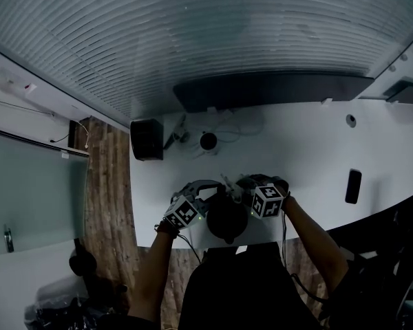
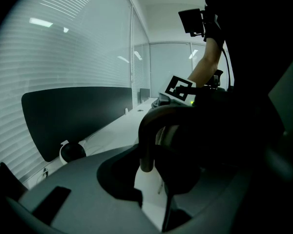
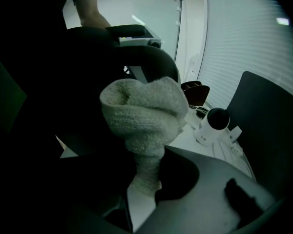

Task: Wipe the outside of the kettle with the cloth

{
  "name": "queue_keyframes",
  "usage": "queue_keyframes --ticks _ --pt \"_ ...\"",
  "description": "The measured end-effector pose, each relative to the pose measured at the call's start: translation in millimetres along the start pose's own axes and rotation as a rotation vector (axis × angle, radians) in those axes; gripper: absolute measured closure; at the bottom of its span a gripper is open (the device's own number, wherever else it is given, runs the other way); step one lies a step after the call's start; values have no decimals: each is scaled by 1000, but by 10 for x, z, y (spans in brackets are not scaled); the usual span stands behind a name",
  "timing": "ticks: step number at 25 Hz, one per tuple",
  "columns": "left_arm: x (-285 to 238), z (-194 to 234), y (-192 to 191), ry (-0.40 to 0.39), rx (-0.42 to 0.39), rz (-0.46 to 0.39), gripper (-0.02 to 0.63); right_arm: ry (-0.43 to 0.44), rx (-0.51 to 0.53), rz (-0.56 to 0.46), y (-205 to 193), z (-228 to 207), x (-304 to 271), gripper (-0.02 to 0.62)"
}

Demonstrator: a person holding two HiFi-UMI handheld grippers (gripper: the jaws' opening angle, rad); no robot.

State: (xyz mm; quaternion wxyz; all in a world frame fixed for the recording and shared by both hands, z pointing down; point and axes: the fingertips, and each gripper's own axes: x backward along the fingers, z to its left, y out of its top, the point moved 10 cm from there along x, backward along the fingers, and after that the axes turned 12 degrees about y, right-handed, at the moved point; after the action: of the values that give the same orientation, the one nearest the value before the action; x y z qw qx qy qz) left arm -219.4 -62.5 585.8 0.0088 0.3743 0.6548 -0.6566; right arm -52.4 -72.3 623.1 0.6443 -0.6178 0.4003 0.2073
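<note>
A dark, round-bodied kettle (image 1: 227,220) with an arched handle (image 2: 154,113) stands at the near edge of the white worktop (image 1: 310,150), between both grippers. The left claw (image 2: 154,179) is clenched on one leg of that handle. The right claw (image 3: 144,179) grasps a cream, nubbly terry cloth (image 3: 144,111). The cloth is bunched into a wad and sits against the kettle's shadowed side, just below the handle's arch.

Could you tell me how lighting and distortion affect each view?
Head view: dim and bent by the wide lens, the kettle a black blob. Left gripper view: backlit by the blinds, the handle nearly a silhouette. Right gripper view: the cloth is lit and clear, all left of it lost in shadow.
</note>
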Motion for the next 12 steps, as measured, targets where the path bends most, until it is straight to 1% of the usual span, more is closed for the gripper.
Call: queue_keyframes --ticks 3,7,12 --pt "-19 6 -26 0 5 -13 506 -3 12 -14 33 -11 42 502" --pt "6 7 -2 -3 21 -12 506 -28 50 -35 197 54 250 502" --pt "8 7 3 -5 37 -8 506 -65 158 39 343 140 443 502"
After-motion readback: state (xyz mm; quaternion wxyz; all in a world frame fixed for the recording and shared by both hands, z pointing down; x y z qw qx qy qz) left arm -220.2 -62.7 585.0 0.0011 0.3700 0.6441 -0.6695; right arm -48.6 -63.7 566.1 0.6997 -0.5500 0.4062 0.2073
